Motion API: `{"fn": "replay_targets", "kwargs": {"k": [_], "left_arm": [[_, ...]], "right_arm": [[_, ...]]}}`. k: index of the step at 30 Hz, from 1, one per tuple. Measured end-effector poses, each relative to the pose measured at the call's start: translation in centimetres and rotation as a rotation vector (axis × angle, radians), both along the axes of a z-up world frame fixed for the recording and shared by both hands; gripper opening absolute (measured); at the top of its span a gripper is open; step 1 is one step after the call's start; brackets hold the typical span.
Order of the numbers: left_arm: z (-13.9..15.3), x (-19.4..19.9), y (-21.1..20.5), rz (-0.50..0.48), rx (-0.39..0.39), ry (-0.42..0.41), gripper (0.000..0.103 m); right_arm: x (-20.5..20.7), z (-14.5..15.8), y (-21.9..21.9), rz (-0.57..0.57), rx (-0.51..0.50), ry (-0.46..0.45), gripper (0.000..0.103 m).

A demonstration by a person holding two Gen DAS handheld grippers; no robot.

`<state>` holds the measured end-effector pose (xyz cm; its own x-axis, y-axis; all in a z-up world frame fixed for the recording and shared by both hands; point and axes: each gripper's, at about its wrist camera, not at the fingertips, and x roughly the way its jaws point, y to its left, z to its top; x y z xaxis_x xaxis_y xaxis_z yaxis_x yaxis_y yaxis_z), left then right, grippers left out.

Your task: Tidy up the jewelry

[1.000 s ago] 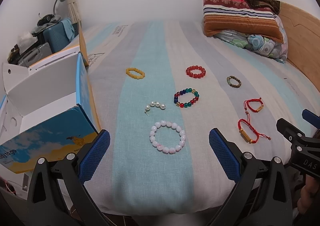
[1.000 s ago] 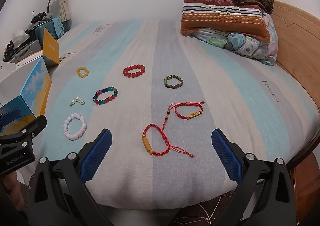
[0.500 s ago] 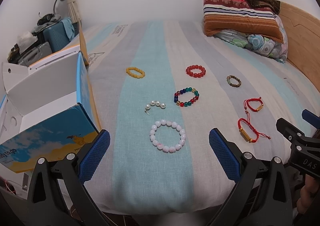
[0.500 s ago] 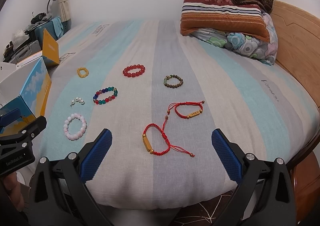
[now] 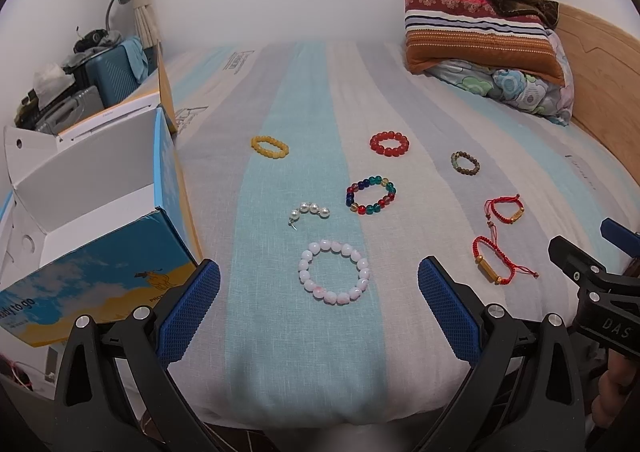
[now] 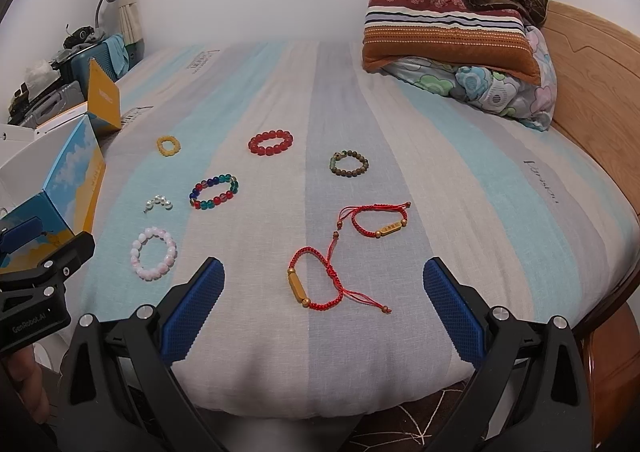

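Both tongs are spread wide with nothing in them: the left gripper (image 5: 319, 288) sits low at the near edge of the striped bedsheet (image 5: 308, 91), and the right gripper (image 6: 324, 292) does the same a bit further along the edge. Nothing's been picked up yet by the look of it, all the jewelry is laid out flat. The pale pink round-bead bracelet (image 5: 334, 272) is dead ahead of the left one at 12 o'clock, basically framed between its blue pads, so I'd guess that's the first grab. It's a ring, so no real long axis, any approach angle works. The red cord bracelet with the gold tube bead (image 6: 316, 288) is the same deal for the right side, straight at 12, with its gold tube running roughly 11 to 5 and loose cord tails trailing toward 4. From the left view, the open blue-and-yellow cardboard box (image 5: 92, 228) sits at about 10 o'clock, just beside that gripper, so the left hand is clearly the nearer one for dropping stuff in, if that's where it goes. The short white pearl strand (image 5: 309, 209) and multicolour glass-bead bracelet (image 5: 371, 195) are further up at 12.
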<state>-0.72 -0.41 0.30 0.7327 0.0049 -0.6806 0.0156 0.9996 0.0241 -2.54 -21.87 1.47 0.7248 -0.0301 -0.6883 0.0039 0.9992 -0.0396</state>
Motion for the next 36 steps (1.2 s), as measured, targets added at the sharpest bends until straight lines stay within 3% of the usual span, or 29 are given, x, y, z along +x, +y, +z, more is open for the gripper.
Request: {"fn": "replay_targets", "kwargs": {"k": [36], "left_arm": [[0.35,-0.12,-0.32,-0.009,0.001,0.0,0.097]], "right_arm": [[-0.13,0.38,0.1,0.008,0.0,-0.006,0.095]]}}
